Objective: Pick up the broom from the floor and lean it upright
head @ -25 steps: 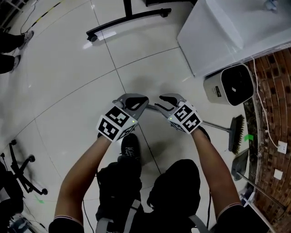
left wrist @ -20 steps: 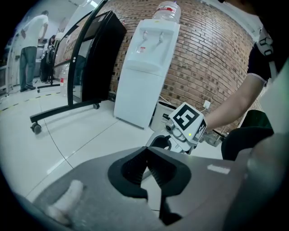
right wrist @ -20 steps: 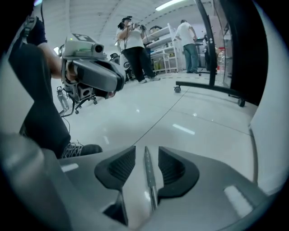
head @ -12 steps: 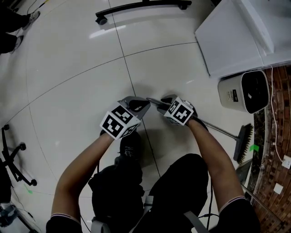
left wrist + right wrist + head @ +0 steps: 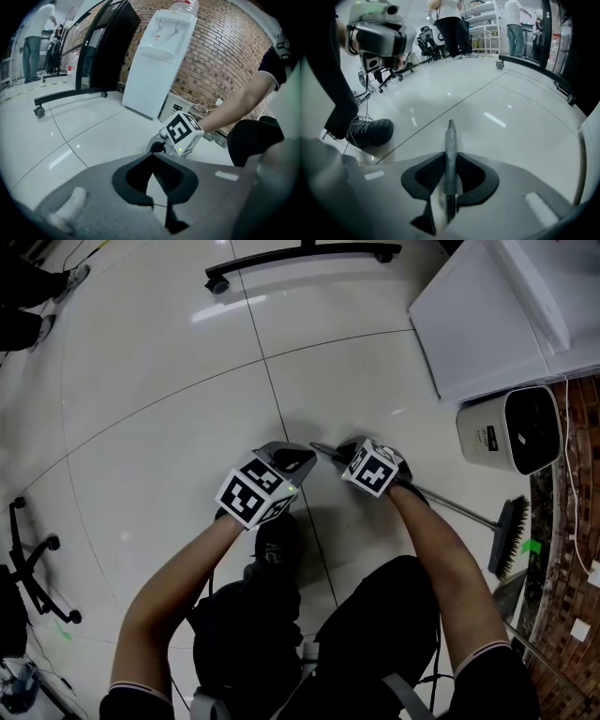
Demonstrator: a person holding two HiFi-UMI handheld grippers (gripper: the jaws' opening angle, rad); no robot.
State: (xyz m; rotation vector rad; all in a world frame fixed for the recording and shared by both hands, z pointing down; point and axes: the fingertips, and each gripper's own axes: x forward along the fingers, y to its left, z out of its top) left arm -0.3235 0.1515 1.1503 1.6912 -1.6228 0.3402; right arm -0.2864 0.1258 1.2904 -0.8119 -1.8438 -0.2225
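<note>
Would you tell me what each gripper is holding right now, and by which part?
The right gripper is closing on the broom near its handle's tip; the left gripper holds nothing.

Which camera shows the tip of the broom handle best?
The right gripper view: the broom handle lies between the closing jaws of the right gripper, its tip sharp against the floor. The head view shows the tip small between the grippers. The left gripper view doesn't show it clearly.

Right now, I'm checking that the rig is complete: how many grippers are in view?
2. The left gripper is just beside the tip of the broom handle, jaws together and empty. The right gripper is closing its jaws on that handle near its tip.
</note>
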